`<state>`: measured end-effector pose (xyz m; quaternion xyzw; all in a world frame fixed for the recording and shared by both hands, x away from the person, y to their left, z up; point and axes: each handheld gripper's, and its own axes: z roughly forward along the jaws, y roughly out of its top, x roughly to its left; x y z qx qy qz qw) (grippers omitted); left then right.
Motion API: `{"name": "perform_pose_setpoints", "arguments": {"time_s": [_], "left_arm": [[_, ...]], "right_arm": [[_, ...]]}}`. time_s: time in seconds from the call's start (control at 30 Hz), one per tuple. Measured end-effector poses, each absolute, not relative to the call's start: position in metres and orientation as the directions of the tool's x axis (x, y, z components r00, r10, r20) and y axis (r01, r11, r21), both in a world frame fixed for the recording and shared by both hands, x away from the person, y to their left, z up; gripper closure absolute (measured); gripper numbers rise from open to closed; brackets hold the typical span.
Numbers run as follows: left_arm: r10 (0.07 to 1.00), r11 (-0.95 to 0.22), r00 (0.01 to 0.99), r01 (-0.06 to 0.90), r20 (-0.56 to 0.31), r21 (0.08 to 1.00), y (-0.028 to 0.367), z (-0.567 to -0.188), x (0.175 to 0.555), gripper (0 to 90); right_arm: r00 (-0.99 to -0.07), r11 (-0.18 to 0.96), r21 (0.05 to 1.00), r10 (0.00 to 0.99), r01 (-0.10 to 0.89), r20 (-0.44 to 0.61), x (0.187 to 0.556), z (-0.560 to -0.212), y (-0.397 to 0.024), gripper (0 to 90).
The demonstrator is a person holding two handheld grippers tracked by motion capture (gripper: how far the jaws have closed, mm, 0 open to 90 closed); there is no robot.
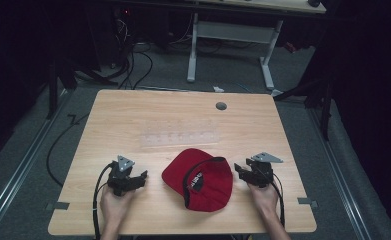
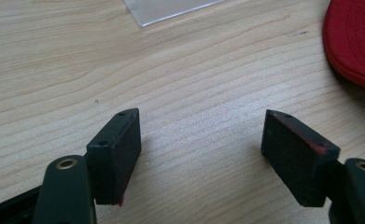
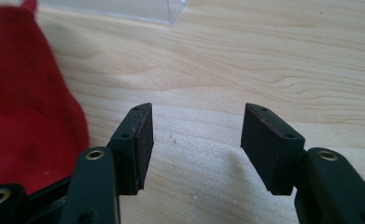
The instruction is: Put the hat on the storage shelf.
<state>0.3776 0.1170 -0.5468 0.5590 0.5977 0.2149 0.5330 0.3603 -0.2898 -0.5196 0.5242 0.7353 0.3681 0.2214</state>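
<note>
A red cap (image 1: pixel 200 177) lies near the front middle of the wooden table (image 1: pixel 133 115), its dark inner band facing up. My left gripper (image 1: pixel 142 176) rests just left of the cap, open, with bare wood between its jaws (image 2: pixel 201 154); the cap's red edge (image 2: pixel 353 42) sits off to the right in the left gripper view. On the cap's other side my right gripper (image 1: pixel 238 169) is open too, nothing between its pads (image 3: pixel 196 144), and the cap's fabric (image 3: pixel 26 107) lies just beside its left jaw.
A clear plastic piece (image 1: pixel 178 136) lies flat on the table beyond the cap, and its edge shows ahead of each gripper (image 2: pixel 171 8) (image 3: pixel 119 9). A grey cable hole (image 1: pixel 221 106) sits near the far edge. Behind the table stands a white desk frame (image 1: pixel 193 50).
</note>
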Motion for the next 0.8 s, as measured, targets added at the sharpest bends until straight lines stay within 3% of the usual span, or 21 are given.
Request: {"name": "perform_pose_setpoints", "arguments": {"time_s": [0.5, 0.8], "left_arm": [[0.897, 0.283, 0.193, 0.440, -0.397, 0.852, 0.117, -0.547, 0.378, 28.7], [0.897, 0.279, 0.196, 0.442, -0.395, 0.852, 0.117, -0.547, 0.377, 28.2]], "right_arm": [[-0.452, 0.152, 0.822, 0.881, 0.549, 0.139, 0.334, -0.493, -0.292, 42.9], [-0.506, 0.193, 0.833, 0.854, 0.519, 0.117, 0.337, -0.485, -0.275, 34.8]]}}
